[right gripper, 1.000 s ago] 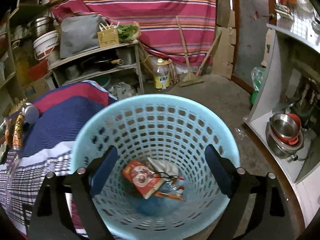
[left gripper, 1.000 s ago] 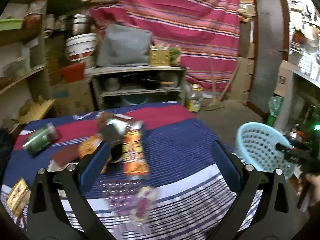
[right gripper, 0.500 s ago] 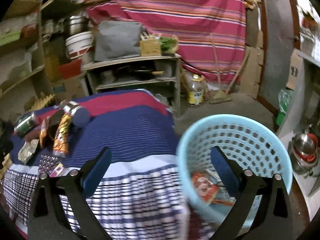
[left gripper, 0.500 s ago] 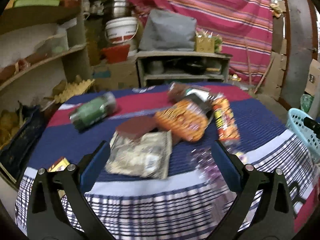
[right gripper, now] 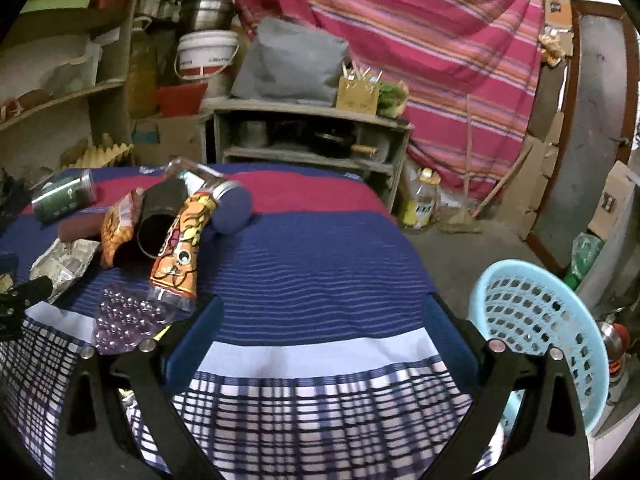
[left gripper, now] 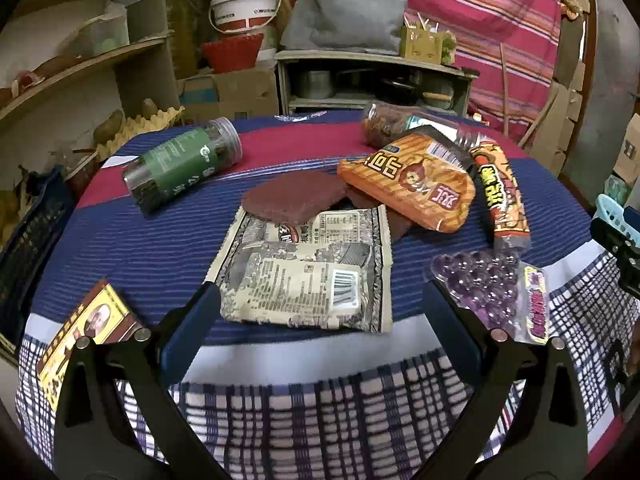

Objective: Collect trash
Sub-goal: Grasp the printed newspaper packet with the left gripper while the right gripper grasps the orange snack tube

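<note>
Left gripper (left gripper: 320, 300) hung over the near edge of the table with the blue, red and checked striped cloth (left gripper: 160, 248), jaws spread wide, nothing between the pads. Just ahead of it, almost touching the left finger, lay the flat cream-and-black printed snack wrapper (left gripper: 304, 276); beyond that a round brown disc (left gripper: 294, 196). Ahead right: orange crinkled chip bag (left gripper: 412, 188), long orange snack tube (left gripper: 500, 196), clear packet of purple beads (left gripper: 484, 280) beside the right finger. Ahead left: green-labelled clear plastic jar (left gripper: 180, 164) on its side; yellow-and-brown card pack (left gripper: 84, 324) at the left table edge.

Right gripper (right gripper: 320, 320) was over the near table edge too, jaws had just been opening, now spread wide and empty. Cloth straight ahead of it was bare, open room to the far edge. Trash pile sat ahead left, purple beads nearest its left finger. Light blue perforated plastic basket (right gripper: 532, 320) stood off the table, just right of the right finger, floor open behind it
</note>
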`<state>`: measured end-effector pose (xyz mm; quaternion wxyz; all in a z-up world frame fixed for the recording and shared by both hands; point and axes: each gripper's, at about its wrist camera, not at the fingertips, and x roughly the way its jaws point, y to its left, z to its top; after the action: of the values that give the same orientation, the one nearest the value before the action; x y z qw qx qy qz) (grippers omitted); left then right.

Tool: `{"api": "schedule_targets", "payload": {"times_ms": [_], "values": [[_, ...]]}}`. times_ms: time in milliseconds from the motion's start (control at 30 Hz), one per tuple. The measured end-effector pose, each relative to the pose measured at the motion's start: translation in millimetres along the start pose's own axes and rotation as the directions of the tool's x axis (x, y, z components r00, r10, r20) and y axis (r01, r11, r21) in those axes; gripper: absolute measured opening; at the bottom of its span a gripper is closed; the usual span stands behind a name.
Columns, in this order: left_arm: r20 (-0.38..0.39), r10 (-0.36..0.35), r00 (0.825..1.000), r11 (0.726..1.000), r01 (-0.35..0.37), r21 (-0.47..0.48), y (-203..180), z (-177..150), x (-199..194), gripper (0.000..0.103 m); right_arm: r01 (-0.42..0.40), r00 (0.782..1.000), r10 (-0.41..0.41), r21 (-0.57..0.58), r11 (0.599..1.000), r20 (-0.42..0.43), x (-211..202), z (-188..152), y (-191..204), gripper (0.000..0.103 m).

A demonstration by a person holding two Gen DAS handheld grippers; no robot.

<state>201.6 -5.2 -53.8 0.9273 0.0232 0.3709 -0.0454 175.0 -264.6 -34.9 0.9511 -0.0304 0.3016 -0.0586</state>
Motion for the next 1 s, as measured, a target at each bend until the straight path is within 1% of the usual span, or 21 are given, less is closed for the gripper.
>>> {"api": "schedule_targets", "payload": {"times_ms": [100,200,300,367,400,433,467,533,600,633,700,767,800,1000], "values": [[-0.046,-0.009,0.999,1.000,0.010,0.016,-3.0,2.6,14.2,0.097,-0.041,0.999,0.041,0.007,0.999,-0.032,8.4,2.0,4.7,0.097],[-0.091,-0.021,0.996,0.999,0.023,0.024,-4.9,2.7,24.8,0.097,-0.063,0.997,0.063,0.019,0.998,-0.051,16.0,4.8,10.2,0.097],[-0.102,0.001,0.995,1.000,0.000,0.012,-3.3,2.7,29.1,0.097,-0.065,0.996,0.066,0.017,0.998,-0.056,23.7,6.9,16.9,0.097],[-0.108,-0.041,0.993,0.999,0.042,0.004,-2.1,2.4,30.1,0.095,-0.070,0.995,0.071,0.015,0.997,-0.073,30.2,7.1,21.3,0.097],[-0.114,-0.055,0.992,0.998,0.055,0.000,-1.4,2.1,31.4,0.088,-0.075,0.994,0.076,0.015,0.997,-0.080,33.0,7.9,23.7,0.097],[-0.125,-0.066,0.990,0.998,0.066,0.000,-1.1,1.9,33.5,0.085,-0.080,0.993,0.081,0.018,0.997,-0.086,35.6,8.2,26.0,0.097],[-0.132,-0.073,0.989,0.997,0.074,0.000,-1.2,1.7,35.0,0.079,-0.085,0.992,0.086,0.022,0.996,-0.090,37.6,8.5,27.6,0.097],[-0.130,-0.075,0.989,0.997,0.076,-0.003,-0.6,2.2,35.3,0.071,-0.098,0.990,0.100,0.033,0.995,-0.097,40.4,9.6,30.5,0.097],[-0.116,-0.089,0.989,0.996,0.089,-0.004,0.5,1.9,32.7,0.051,-0.112,0.988,0.115,0.035,0.993,-0.101,42.6,11.5,34.4,0.097],[-0.111,-0.096,0.989,0.995,0.096,-0.001,1.1,1.7,32.5,0.045,-0.114,0.988,0.117,0.032,0.993,-0.102,43.0,11.9,36.0,0.097],[-0.101,-0.102,0.990,0.994,0.105,0.024,-0.5,0.3,28.6,0.020,-0.116,0.988,0.118,0.020,0.993,-0.102,44.0,14.4,41.2,0.097],[-0.092,-0.094,0.991,0.994,0.099,0.048,-1.3,-0.7,24.7,0.014,-0.121,0.987,0.121,0.009,0.993,-0.104,45.6,17.1,46.4,0.097],[-0.084,-0.102,0.991,0.993,0.107,0.051,0.2,-0.8,20.8,0.012,-0.124,0.987,0.124,0.007,0.992,-0.105,46.5,18.5,48.4,0.097],[-0.024,-0.137,0.990,0.990,0.138,0.025,17.3,5.8,-4.6,0.011,-0.144,0.983,0.142,-0.010,0.990,-0.113,55.8,29.3,66.8,0.094]]}}
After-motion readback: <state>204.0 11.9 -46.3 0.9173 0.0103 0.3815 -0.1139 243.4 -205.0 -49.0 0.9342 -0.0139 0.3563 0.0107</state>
